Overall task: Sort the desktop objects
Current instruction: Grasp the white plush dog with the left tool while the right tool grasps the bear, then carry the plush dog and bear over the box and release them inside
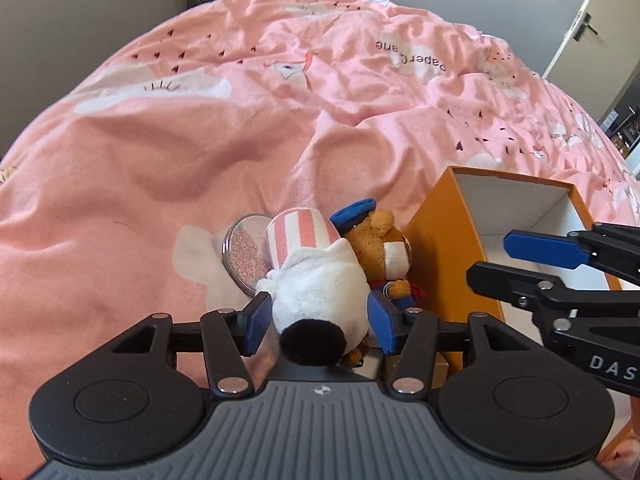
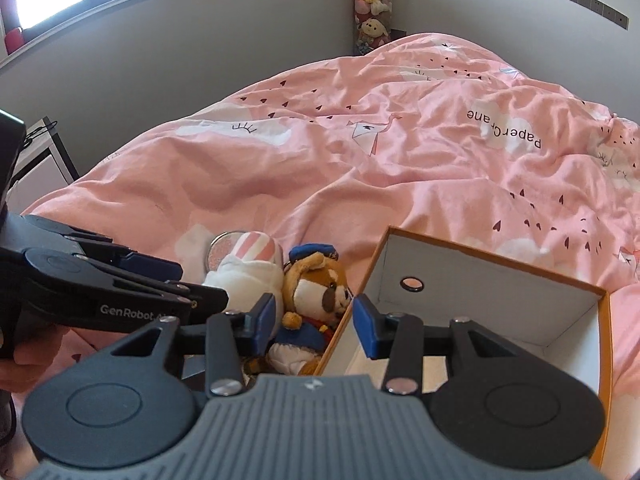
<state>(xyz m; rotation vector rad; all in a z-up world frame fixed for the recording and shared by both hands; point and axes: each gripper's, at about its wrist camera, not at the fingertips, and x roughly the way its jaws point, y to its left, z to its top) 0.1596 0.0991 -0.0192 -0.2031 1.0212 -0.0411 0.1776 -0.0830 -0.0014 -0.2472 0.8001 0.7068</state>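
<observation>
Left gripper clamped around white plush toy — right gripper spread wide, empty, straddling orange box wall.

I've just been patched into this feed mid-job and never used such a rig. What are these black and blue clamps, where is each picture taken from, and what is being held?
These are two hand-held grippers, each with two blue-padded fingers and its own fisheye camera looking along them.

The left wrist view shows the left gripper with its pads pressed on either side of a white plush toy with a pink-striped hat. The right gripper reaches in from the side, over the box.

The right wrist view shows the right gripper, open and holding nothing, straddling the near wall of the orange cardboard box with a white inside.

On the pink printed bedcover also lie a brown plush dog in a blue uniform and a round clear case of pink beads.
</observation>
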